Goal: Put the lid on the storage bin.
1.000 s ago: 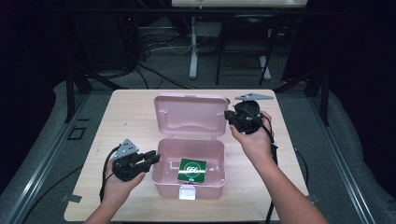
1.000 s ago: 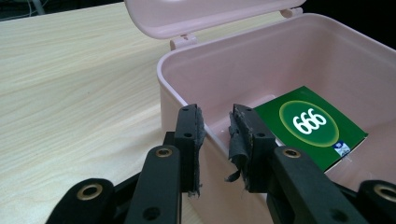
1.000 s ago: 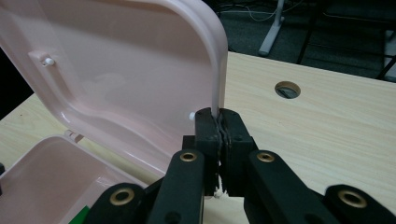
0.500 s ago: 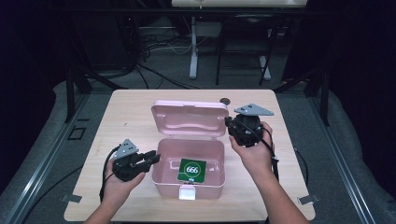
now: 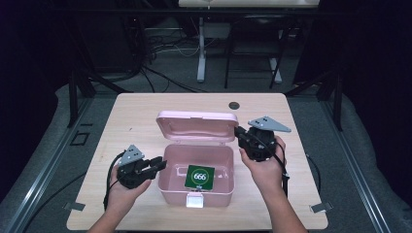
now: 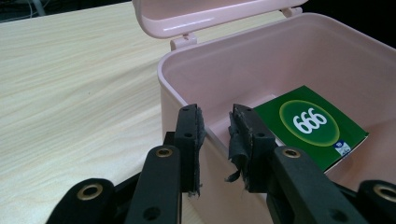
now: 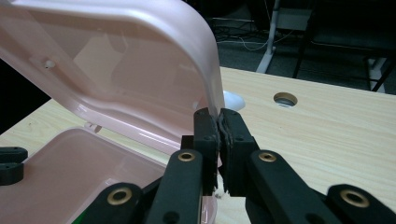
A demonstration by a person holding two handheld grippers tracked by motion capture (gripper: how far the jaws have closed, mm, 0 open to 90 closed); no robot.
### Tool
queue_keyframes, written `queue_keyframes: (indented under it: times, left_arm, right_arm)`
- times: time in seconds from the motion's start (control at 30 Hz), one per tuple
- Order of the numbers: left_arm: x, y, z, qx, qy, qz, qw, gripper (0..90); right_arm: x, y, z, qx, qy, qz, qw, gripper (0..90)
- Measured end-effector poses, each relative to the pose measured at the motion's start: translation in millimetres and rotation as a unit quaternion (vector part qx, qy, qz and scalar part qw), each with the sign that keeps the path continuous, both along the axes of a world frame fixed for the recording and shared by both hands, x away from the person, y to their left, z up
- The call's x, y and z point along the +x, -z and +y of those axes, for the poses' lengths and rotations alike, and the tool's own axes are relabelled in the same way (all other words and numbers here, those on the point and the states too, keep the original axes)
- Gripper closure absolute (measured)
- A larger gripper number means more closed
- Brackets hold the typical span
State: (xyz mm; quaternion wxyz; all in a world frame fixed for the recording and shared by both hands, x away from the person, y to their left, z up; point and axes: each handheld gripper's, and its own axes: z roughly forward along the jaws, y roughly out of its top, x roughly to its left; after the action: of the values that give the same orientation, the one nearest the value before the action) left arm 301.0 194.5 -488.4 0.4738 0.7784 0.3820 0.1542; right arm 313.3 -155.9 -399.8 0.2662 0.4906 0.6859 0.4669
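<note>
Clamping the lid's right edge, the right gripper is holding the pink box half open (lid tilted, neither upright nor down). Left gripper is straddling the box's left wall with jaws apart, not visibly pressing. Inside, a green pack is lying flat on the floor. Closing looks about halfway; lowering and latching are remaining. Sitting mid-table, the box is running its long axis left-right, latch facing the person.
</note>
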Motion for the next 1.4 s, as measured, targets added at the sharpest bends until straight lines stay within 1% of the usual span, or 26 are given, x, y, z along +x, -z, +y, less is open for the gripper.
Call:
queue_keyframes:
  times: [0.2,0.3,0.37,0.5,0.63,0.7,0.73,0.77,0.83,0.87,0.9,0.93,1.03,1.07,1.1,1.13,1.17,1.2,1.4]
  left_arm:
    - [0.1,-0.3,0.6,-0.001,0.002,0.0,1.0,72.6]
    - [-0.7,-1.6,1.9,-0.001,0.005,-0.004,1.0,76.1]
    - [-0.9,-2.7,3.4,-0.002,0.004,-0.004,1.0,76.3]
    - [0.0,-3.9,5.5,-0.006,-0.002,-0.005,1.0,73.0]
    - [0.0,-9.8,7.6,-0.012,-0.008,-0.016,0.9998,71.0]
    - [0.5,-16.2,9.6,-0.016,-0.011,-0.024,0.9995,70.2]
    - [1.4,-22.4,11.8,-0.021,-0.014,-0.031,0.9992,70.2]
    - [1.4,-22.4,11.8,-0.021,-0.014,-0.031,0.9992,70.1]
    - [3.9,-31.2,13.8,-0.028,-0.02,-0.038,0.9987,69.7]
    - [6.4,-38.6,14.8,-0.025,-0.018,-0.041,0.9987,69.5]
    - [7.5,-42.5,14.4,-0.025,-0.021,-0.047,0.9984,69.1]
    - [7.5,-42.5,14.4,-0.025,-0.021,-0.047,0.9984,68.2]
    - [11.0,-55.8,14.0,-0.021,-0.027,-0.06,0.9976,66.2]
    - [12.8,-62.3,13.6,-0.02,-0.028,-0.067,0.9972,65.1]
    - [12.8,-62.3,13.6,-0.02,-0.028,-0.067,0.9972,64.7]
    - [15.1,-68.9,12.4,-0.02,-0.026,-0.073,0.9968,63.3]
    - [15.1,-68.9,12.4,-0.02,-0.026,-0.073,0.9968,62.6]
    - [18.0,-74.7,10.8,-0.015,-0.031,-0.082,0.996,62.2]
    - [26.6,-85.8,3.8,-0.019,-0.03,-0.093,0.995,62.2]
  right_arm:
    - [-1.9,1.2,-0.4,0.004,-0.001,-0.002,1.0,86.2]
    - [-2.8,2.4,-0.9,0.007,0.0,-0.004,1.0,86.2]
    - [-3.3,3.1,-1.4,0.01,-0.001,-0.005,0.9999,86.0]
    - [-4.1,4.1,-1.6,0.012,-0.002,-0.009,0.9999,85.9]
    - [-4.8,4.3,-2.4,0.015,-0.004,-0.007,0.9998,85.7]
    - [-5.1,4.5,-2.9,0.016,-0.006,-0.007,0.9998,85.6]
    - [-5.5,4.6,-3.0,0.017,-0.007,-0.007,0.9998,85.5]
    - [-5.5,4.6,-3.0,0.017,-0.007,-0.007,0.9998,85.5]
    - [-5.7,4.9,-3.0,0.018,-0.007,-0.007,0.9998,85.5]
    - [-5.6,5.0,-3.2,0.018,-0.007,-0.008,0.9998,85.4]
    - [-5.5,5.0,-3.4,0.019,-0.008,-0.007,0.9998,85.4]
    - [-5.3,5.0,-3.6,0.02,-0.008,-0.007,0.9997,85.4]
    - [-5.1,5.2,-4.0,0.022,-0.009,-0.007,0.9997,85.3]
    - [-4.8,5.3,-4.0,0.022,-0.01,-0.008,0.9997,85.2]
    - [-4.8,5.3,-4.0,0.022,-0.01,-0.008,0.9997,85.2]
    - [-4.8,5.4,-4.0,0.022,-0.01,-0.009,0.9997,85.3]
    - [-4.8,5.4,-4.0,0.022,-0.01,-0.009,0.9997,85.3]
    - [-4.6,5.4,-4.4,0.023,-0.011,-0.008,0.9996,85.2]
    - [-4.4,6.1,-5.2,0.028,-0.013,-0.008,0.9995,85.0]
